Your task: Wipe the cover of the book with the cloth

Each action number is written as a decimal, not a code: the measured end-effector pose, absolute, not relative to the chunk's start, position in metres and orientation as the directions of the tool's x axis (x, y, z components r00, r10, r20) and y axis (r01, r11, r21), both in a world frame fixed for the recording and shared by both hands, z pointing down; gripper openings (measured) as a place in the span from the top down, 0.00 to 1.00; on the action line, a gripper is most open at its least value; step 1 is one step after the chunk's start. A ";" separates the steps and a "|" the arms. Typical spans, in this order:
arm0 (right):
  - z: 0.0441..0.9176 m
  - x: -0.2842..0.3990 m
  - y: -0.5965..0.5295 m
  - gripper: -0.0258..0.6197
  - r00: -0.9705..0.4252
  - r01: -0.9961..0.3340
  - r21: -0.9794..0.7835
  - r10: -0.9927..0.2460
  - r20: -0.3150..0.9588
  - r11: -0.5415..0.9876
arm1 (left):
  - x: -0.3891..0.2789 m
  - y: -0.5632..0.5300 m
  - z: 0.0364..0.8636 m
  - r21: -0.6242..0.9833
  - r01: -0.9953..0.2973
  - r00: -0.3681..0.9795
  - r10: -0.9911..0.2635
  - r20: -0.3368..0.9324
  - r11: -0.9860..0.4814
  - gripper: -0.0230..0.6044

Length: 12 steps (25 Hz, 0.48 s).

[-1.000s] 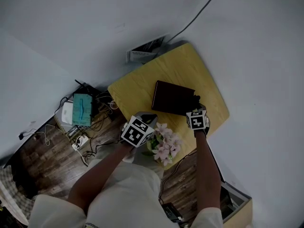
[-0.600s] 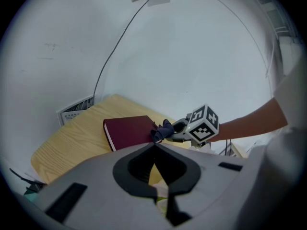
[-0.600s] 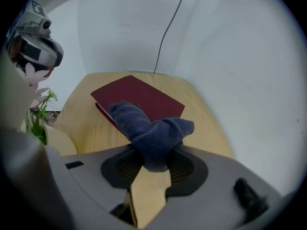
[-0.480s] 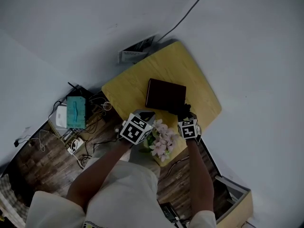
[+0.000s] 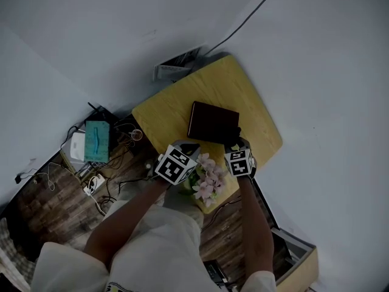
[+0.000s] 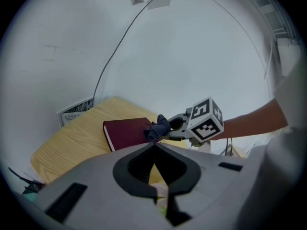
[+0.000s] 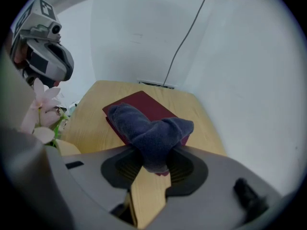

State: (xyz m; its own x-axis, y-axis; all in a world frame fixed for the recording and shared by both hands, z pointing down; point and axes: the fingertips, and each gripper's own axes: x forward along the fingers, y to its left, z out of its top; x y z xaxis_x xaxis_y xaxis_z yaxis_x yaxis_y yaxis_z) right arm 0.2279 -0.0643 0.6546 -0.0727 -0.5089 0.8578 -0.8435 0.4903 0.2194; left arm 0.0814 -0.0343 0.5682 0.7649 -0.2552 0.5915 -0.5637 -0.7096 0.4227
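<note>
**Holding the cloth on the book's corner**

The dark red book (image 5: 213, 121) lies flat on the yellow surface (image 5: 176, 108). The blue cloth (image 7: 148, 128) drapes over the book's near corner, pinched in the right gripper (image 7: 151, 161). Pink flowers (image 5: 210, 184) stand near the book's front edge. The left gripper (image 6: 154, 146) hovers beside them, jaws together and empty.
</note>
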 end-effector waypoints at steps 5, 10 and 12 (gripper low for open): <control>0.651 0.187 -0.082 0.73 -0.157 -0.809 0.183 -0.505 0.849 0.559 | 0.070 -0.034 0.571 0.426 -0.582 0.756 -0.268 0.597 -0.693 0.95; 0.655 0.145 -0.094 0.73 -0.222 -0.748 0.169 -0.481 0.848 0.642 | 0.059 -0.040 0.569 0.419 -0.608 0.744 -0.298 0.598 -0.675 0.95; 0.655 0.132 -0.104 0.73 -0.231 -0.733 0.176 -0.483 0.845 0.658 | 0.053 -0.040 0.569 0.413 -0.616 0.737 -0.305 0.603 -0.671 0.95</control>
State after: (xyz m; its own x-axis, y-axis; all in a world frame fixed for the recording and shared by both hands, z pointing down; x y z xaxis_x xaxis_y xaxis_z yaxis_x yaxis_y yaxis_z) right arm 0.1325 -0.1037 0.6554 -0.2309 -0.4832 0.8445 -0.7326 0.6575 0.1758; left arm 0.0534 -0.0401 0.5693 0.7371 -0.3052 0.6029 -0.6158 -0.6709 0.4132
